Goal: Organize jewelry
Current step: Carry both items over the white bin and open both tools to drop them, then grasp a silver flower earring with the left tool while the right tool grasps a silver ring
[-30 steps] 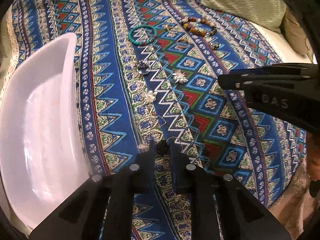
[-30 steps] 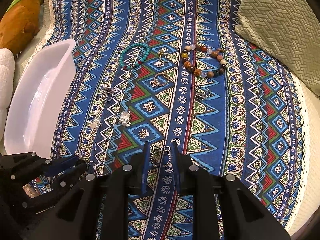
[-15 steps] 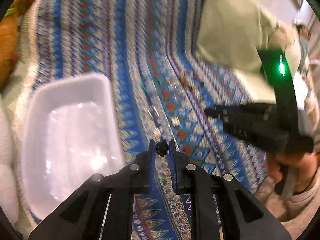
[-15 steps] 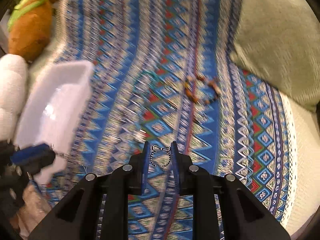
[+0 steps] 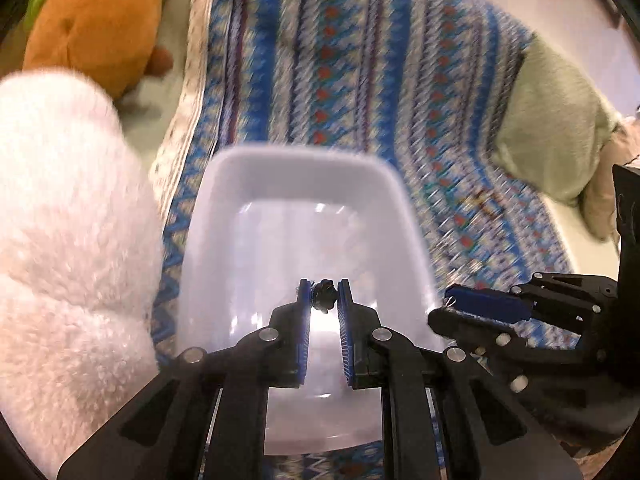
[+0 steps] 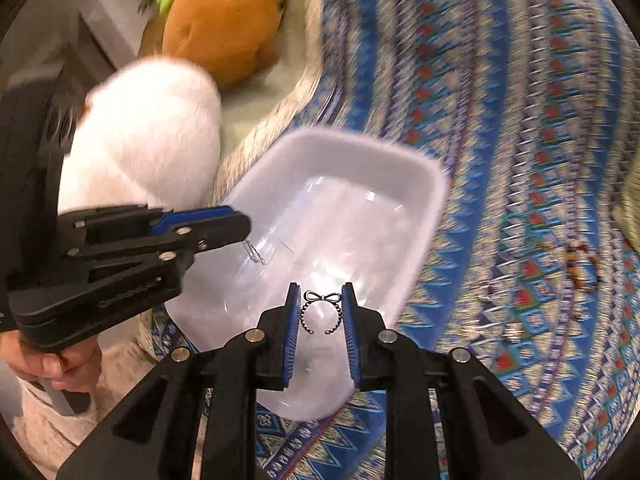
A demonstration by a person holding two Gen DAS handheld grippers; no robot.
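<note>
Now both claws hang over the white tray point(image 6: 434, 200), each closed on a small piece of jewelry. A second ago they were low over the patterned blanket point(image 6: 520, 128), gripping among the scattered pieces; both have since swung across to the tray, and the blur in the cloth suggests they are moving yet. Nearest the right wrist camera, the right claw point(image 6: 322, 312) pinches a beaded ring point(image 6: 322, 314) topped with a small bow, upright between the blue pads point(image 6: 294, 320) above the tray's near end. Beside it, the left claw point(image 5: 323, 300) holds a small dark earring point(image 5: 323, 295) above the tray's shiny floor; from the right-hand view a thin wire hook point(image 6: 255, 255) dangles from its tips. The tray looks empty below them, so these would be the first pieces in. Judged from here, the carry is done and the release is next: opening each claw should drop its piece inside. Farther off, a beaded bracelet point(image 6: 582, 262) and other blurred pieces remain on the blanket, with a white plush toy point(image 5: 60, 216) and an orange plush toy point(image 5: 92, 28) behind the tray.
</note>
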